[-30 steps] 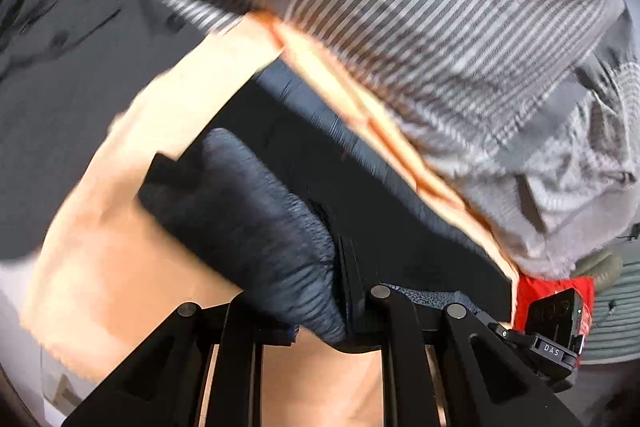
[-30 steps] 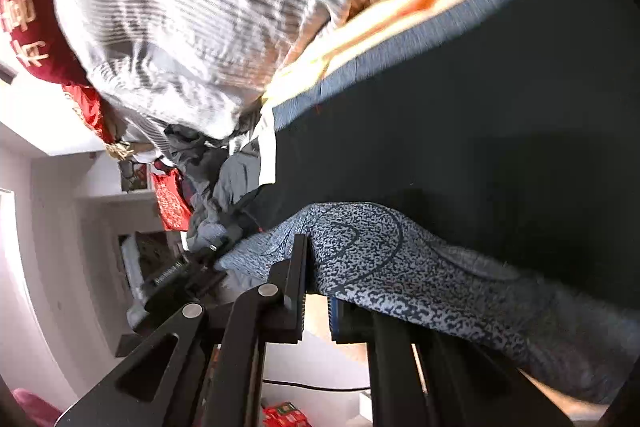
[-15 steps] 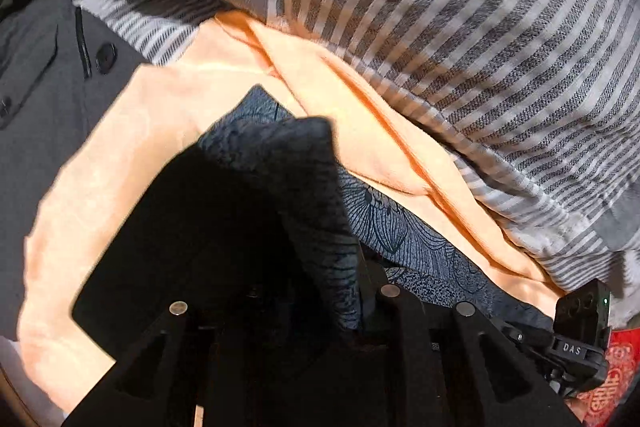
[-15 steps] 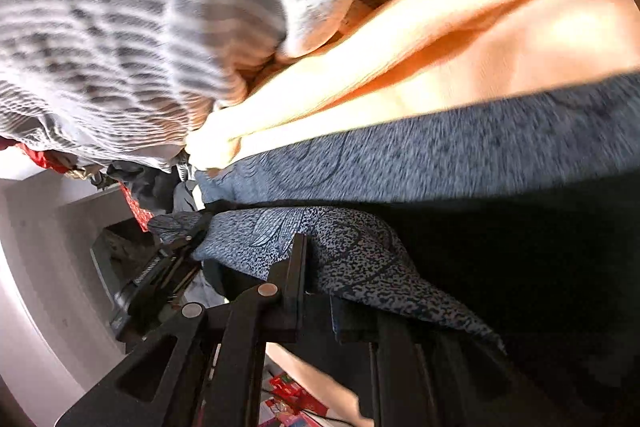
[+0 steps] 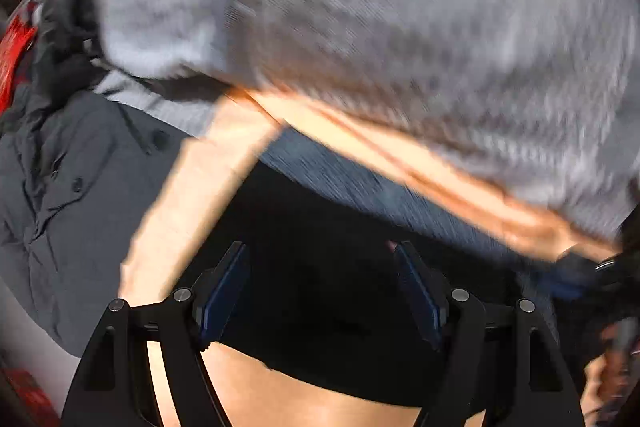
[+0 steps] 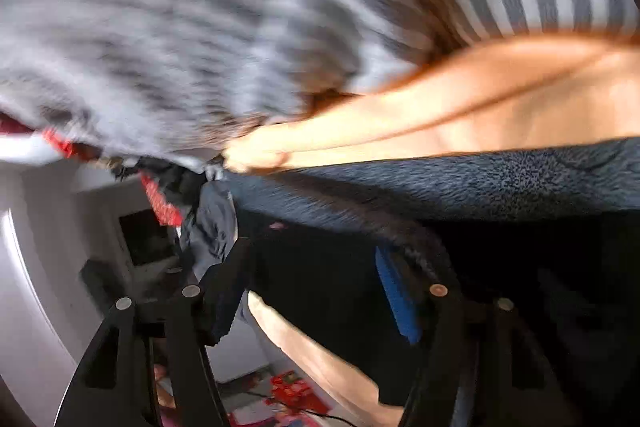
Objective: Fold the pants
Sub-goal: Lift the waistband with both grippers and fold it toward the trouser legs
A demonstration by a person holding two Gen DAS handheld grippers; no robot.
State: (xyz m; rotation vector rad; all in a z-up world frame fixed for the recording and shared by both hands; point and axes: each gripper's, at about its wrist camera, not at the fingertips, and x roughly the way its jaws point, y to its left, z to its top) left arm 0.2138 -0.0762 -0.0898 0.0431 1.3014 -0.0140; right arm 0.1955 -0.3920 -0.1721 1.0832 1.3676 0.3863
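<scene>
Pants of dark blue speckled knit fabric lie spread directly in front of and beneath both tools, on a peach-orange cloth that covers the surface below. Nearest the lens in the left wrist view, the left hand-held gripper stands wide apart with nothing between its blue pads; the garment's dark, shadowed part fills the gap under it, though whether the tips touch the cloth is not clear. The right hand-held gripper is likewise spread wide and empty, with the pants passing across just ahead of its fingers. In both views the visible folded edge of the pants runs crosswise to the fingers, from one side of the frame to the other, so its long axis appears to lie across the line of reach, with the two tools near opposite ends of it. Neither seems clearly nearer. My judgement is that the next grasp calls for a short reach forward and down to that edge. Beyond the orange cloth rises a heap of grey-and-white striped fabric, and to the left lies a dark grey buttoned jacket. Both frames are blurred.
</scene>
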